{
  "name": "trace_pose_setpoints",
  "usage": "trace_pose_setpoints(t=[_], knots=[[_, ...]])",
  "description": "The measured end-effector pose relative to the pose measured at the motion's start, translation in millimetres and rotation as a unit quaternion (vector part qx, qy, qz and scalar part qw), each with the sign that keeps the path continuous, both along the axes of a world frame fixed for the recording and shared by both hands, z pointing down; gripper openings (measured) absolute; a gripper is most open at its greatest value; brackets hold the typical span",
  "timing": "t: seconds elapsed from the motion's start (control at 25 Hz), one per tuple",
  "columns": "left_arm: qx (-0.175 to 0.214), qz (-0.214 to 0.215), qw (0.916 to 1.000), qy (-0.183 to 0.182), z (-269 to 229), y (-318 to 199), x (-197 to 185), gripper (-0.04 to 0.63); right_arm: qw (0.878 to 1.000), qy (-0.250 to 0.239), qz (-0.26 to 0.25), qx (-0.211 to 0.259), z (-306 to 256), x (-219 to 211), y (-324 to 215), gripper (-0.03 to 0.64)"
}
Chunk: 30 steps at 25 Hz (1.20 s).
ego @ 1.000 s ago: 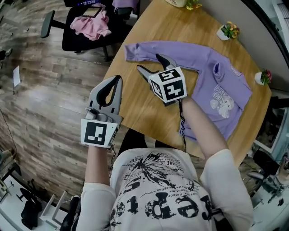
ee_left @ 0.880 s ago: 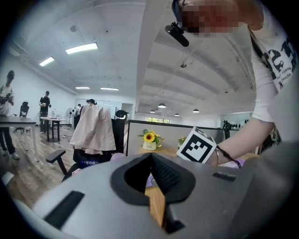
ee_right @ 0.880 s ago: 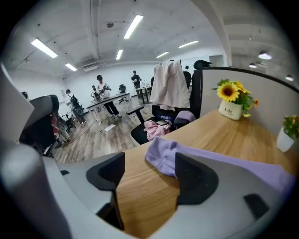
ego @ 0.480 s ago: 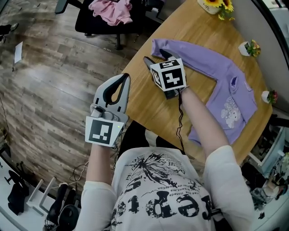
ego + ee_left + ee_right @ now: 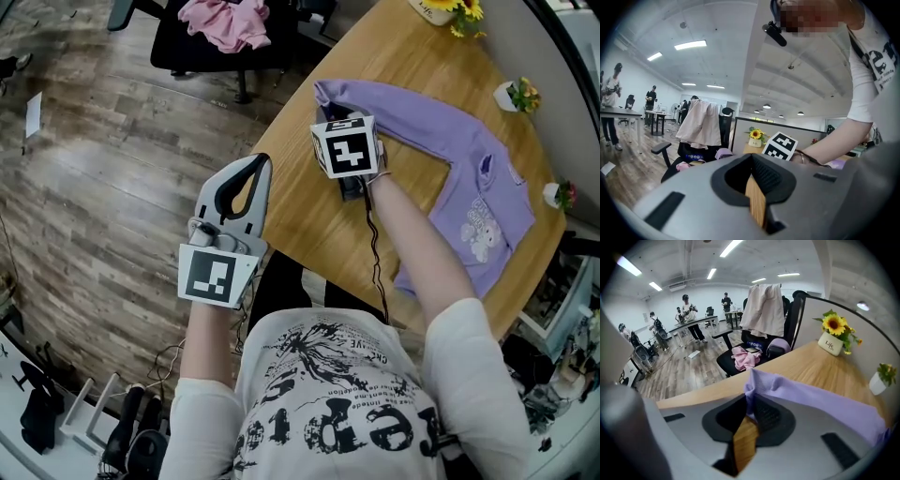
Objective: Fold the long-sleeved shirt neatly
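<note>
Wooden table (image 5: 309, 225), open-plan office behind it. The long-sleeved shirt (image 5: 478, 187) lies flat with its print up at 1–2 o'clock from me. One sleeve runs out toward 11 o'clock and its cuff (image 5: 325, 92) is near the table edge.

Right gripper (image 5: 749, 401): jaws closing, nearly together, with the cuff's ribbed edge pinched between them. Left gripper (image 5: 255, 161): jaws fully together and empty, hanging off the table edge at 8 o'clock from the right one.

Handling, my read:
- The knit looks light and limp with no stiffness, so it will drape and trail behind any lift.
- The ribbed cuff is thicker and gives a good bite. Shoulder seams and hem corners are the next grab points.
- Smooth wood means the body may slide if the sleeve is dragged, so lift and carry it over instead.

Around:
- sunflower pot (image 5: 450, 9) at 12–1 o'clock.
- Two small plant pots (image 5: 520, 94) at 2–3 o'clock, close to the shirt's far side.
- Chair with a pink garment (image 5: 230, 23) at 11 o'clock, off the table.
- cable (image 5: 373, 253) trails beside the right forearm and could snag the cloth.
</note>
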<state>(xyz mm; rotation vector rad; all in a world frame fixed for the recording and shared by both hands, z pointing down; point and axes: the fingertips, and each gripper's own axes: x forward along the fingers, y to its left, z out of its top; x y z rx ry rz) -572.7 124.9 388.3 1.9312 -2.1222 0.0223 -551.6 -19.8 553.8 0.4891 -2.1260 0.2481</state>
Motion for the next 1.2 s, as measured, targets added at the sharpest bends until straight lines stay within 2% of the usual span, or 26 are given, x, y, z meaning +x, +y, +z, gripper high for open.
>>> trace_pose_setpoints(t=[0.16, 0.52, 0.8, 1.0, 1.2], knots=[[0.001, 0.007, 1.0000, -0.004, -5, -3, 7, 0.003, 0.999, -0.025, 0.013, -0.027, -10, 6, 0, 0.048], [0.026, 0.039, 0.9987, -0.021, -40, -29, 45, 0.003, 0.996, -0.081, 0.036, -0.027, -69, 47, -11, 0.048], [0.048, 0.086, 0.9941, -0.046, -70, -64, 101, 0.003, 0.989, -0.123, 0.078, -0.022, -117, 115, -41, 0.046], [0.069, 0.133, 0.9876, -0.046, -85, -92, 152, 0.003, 0.976, -0.165, 0.140, -0.010, -148, 179, -72, 0.046], [0.076, 0.178, 0.9798, -0.049, -93, -123, 213, 0.003, 0.966, -0.180, 0.187, 0.012, -170, 259, -104, 0.046]])
